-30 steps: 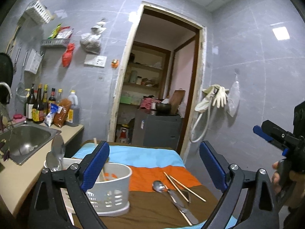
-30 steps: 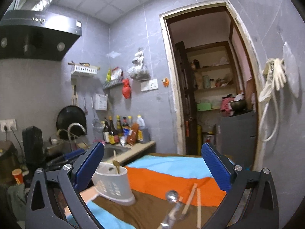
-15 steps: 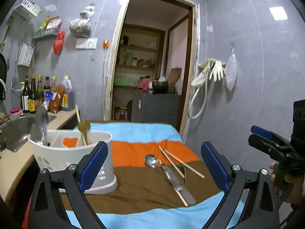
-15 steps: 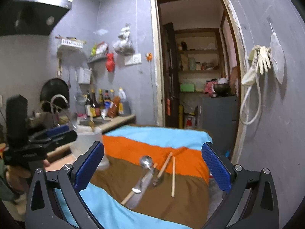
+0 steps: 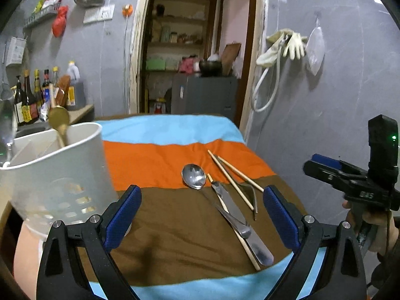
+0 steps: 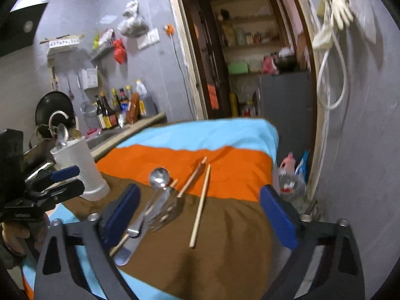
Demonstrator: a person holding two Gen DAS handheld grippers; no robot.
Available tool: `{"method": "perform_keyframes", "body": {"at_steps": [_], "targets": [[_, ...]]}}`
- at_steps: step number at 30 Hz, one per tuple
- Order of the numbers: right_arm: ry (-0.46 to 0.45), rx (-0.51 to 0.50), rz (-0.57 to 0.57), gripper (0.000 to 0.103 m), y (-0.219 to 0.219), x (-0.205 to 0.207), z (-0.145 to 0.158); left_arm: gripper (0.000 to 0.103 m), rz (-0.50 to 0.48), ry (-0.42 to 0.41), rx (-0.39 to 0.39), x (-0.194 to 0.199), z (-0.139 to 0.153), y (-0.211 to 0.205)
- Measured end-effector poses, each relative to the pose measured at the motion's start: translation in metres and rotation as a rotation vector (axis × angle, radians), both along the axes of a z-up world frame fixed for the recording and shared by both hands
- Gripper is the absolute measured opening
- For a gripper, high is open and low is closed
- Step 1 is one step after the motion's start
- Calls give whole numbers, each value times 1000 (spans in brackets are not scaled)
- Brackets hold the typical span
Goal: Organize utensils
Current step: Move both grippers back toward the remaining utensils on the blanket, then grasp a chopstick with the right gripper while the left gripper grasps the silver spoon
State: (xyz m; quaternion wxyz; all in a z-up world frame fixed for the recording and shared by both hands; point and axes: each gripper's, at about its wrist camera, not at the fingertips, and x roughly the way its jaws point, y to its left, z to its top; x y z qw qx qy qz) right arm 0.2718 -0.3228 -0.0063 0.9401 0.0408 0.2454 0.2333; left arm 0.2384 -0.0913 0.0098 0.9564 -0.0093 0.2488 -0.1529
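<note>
A metal spoon [image 5: 193, 176], a table knife [image 5: 240, 221], a fork [image 5: 253, 200] and several wooden chopsticks [image 5: 228, 177] lie on the striped cloth [image 5: 162, 225]. A white utensil holder [image 5: 55, 172] stands at the left with a brass spoon [image 5: 58, 122] in it. My left gripper [image 5: 201, 217] is open and empty above the brown stripe. My right gripper [image 6: 200, 215] is open and empty over the same utensils; the spoon [image 6: 158, 175], the chopsticks [image 6: 200, 205] and the holder [image 6: 80, 167] also show in the right wrist view.
A counter with a sink and sauce bottles [image 5: 37, 95] runs along the left wall. A doorway [image 5: 190, 57] with a grey cabinet lies behind the table. Gloves and a hose [image 5: 282, 47] hang on the right wall. A plastic bottle [image 6: 290, 182] sits by the table's right edge.
Both grippers have come down and closer to the table. The utensils now sit larger between the open fingers of each. Nothing has been picked up.
</note>
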Motion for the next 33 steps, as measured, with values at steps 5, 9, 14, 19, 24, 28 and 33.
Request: {"method": "perform_keyframes", "body": {"at_steps": [5,9,14,19,24,28,33], "targets": [[92,-43,23,73,8,29,-14,79,-9,81,24,32,-12,-5],[169,-79,57,62,17,49,-26,62,-14,153,32,59,-21,-7],[246,-153,98,48,33,73,-36,42,-2,242,-3,91,-29,-1],[299,-202,137,34,46,92,-42,37,17,310,-20,121,-39,6],[324,-237,161,30,57,103,-43,35,-4,350,-25,136,-43,6],[330,-281,166,29,64,106,-42,35,-7,380,-19,142,-47,5],[368,-314,161,22,68,114,-42,24,-1,413,-20,147,-51,5]]}}
